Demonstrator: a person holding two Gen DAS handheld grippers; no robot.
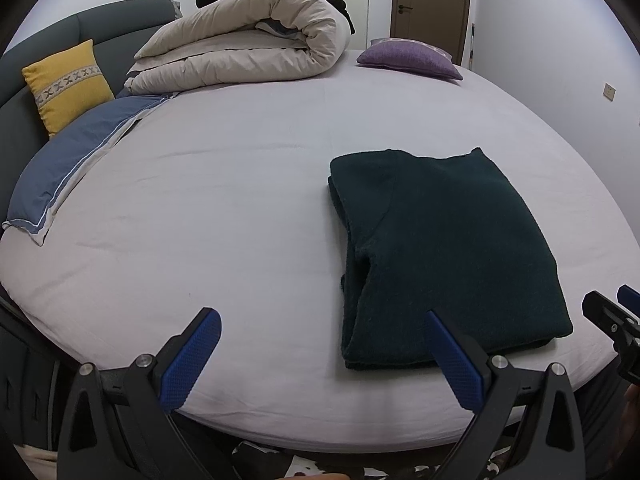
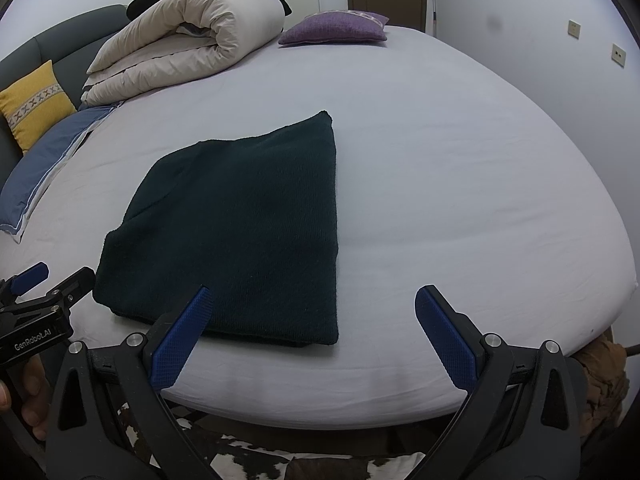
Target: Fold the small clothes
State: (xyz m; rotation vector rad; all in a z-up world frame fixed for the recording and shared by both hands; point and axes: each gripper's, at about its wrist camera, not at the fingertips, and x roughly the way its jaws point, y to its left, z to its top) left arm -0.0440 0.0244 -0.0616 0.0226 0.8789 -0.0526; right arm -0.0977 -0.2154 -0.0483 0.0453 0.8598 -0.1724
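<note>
two grippers here, both spread wide and holding nothing. the left gripper (image 1: 322,316) hangs over the near edge of the bed (image 1: 240,208), its right blue finger overlapping the near corner of the dark green sweater (image 1: 436,256) in that view; can't tell if it's actually touching. the right gripper (image 2: 312,294) hovers just off the same near edge, left finger over the sweater's front hem. the sweater itself is folded into a flat, roughly rectangular stack, lying on the pale sheet close to the near side of the bed. further back there's a rolled beige duvet (image 1: 248,40), a purple cushion (image 1: 408,58), a yellow cushion (image 1: 66,82) against the grey headboard, and a blue pillow (image 1: 76,160) on the left.
</note>
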